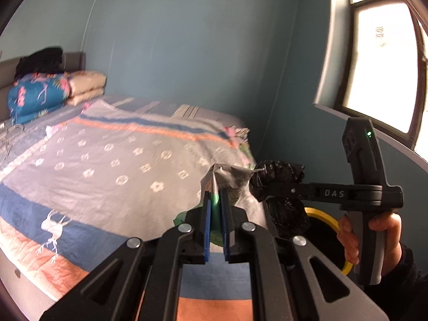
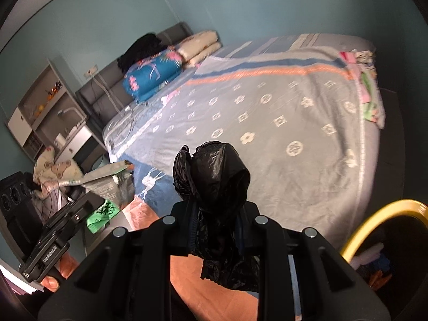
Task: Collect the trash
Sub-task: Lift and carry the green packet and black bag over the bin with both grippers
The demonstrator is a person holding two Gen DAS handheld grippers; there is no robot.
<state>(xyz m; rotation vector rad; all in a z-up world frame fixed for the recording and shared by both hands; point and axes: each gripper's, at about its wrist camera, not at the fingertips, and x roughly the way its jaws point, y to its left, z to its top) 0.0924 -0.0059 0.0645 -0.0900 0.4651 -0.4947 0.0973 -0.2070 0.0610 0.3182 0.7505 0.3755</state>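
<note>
Both pieces are picked up: left tool (image 1: 216, 198) clamps a silvery-green foil wrapper (image 1: 227, 178), right tool (image 2: 215, 230) grips crumpled black plastic bag (image 2: 214, 176); dropping into the yellow-rimmed bin (image 2: 374, 219) remains.

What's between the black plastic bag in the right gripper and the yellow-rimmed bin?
Nothing. In the right wrist view, only bare bedspread shows between the black bag and the yellow-rimmed bin.

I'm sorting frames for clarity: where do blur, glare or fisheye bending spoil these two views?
Left wrist: the window is blown out white and its frame bows; the bedspread is softly smeared. Right wrist: dimmer, the bed curves strongly, the yellow bin rim is blurred, and the black bag stays fairly sharp.
</note>
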